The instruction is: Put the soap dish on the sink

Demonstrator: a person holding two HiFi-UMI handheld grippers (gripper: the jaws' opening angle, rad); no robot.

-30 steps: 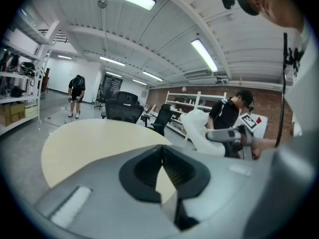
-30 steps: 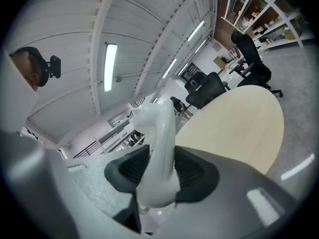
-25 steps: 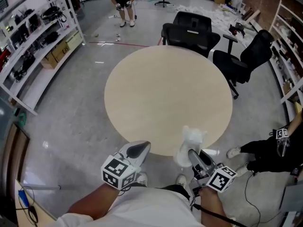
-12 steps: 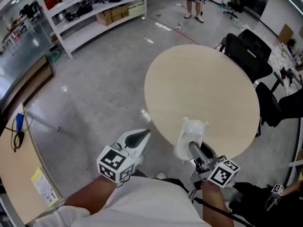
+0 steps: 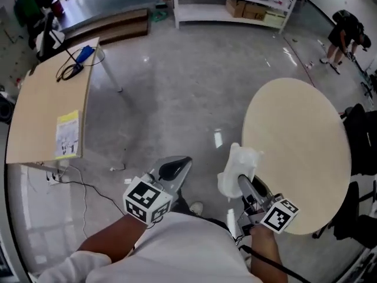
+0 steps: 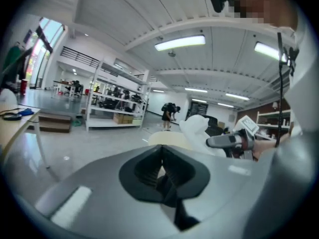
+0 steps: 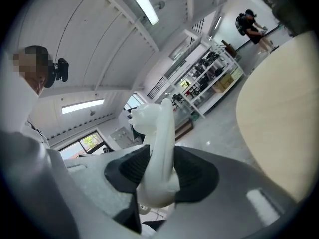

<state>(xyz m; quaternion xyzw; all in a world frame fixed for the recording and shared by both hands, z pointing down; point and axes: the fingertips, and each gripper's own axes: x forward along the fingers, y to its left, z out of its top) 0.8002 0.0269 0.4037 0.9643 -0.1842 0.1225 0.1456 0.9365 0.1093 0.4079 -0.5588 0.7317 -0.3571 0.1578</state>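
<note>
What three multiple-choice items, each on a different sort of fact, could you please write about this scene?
1. What colour is the round table's top?
A. Black. B. Beige. C. Blue.
2. Where is the white soap dish?
A. On the round table. B. Between the right gripper's jaws. C. Under that table.
3. How do the left gripper's jaws stand?
A. Together, with nothing between them. B. Wide apart. C. Closed on the dish.

Answers:
1 B: the head view shows a pale beige top.
2 B: the right gripper view shows both pads pressing on the dish.
3 A: the left gripper view shows the pads meeting on nothing.
</note>
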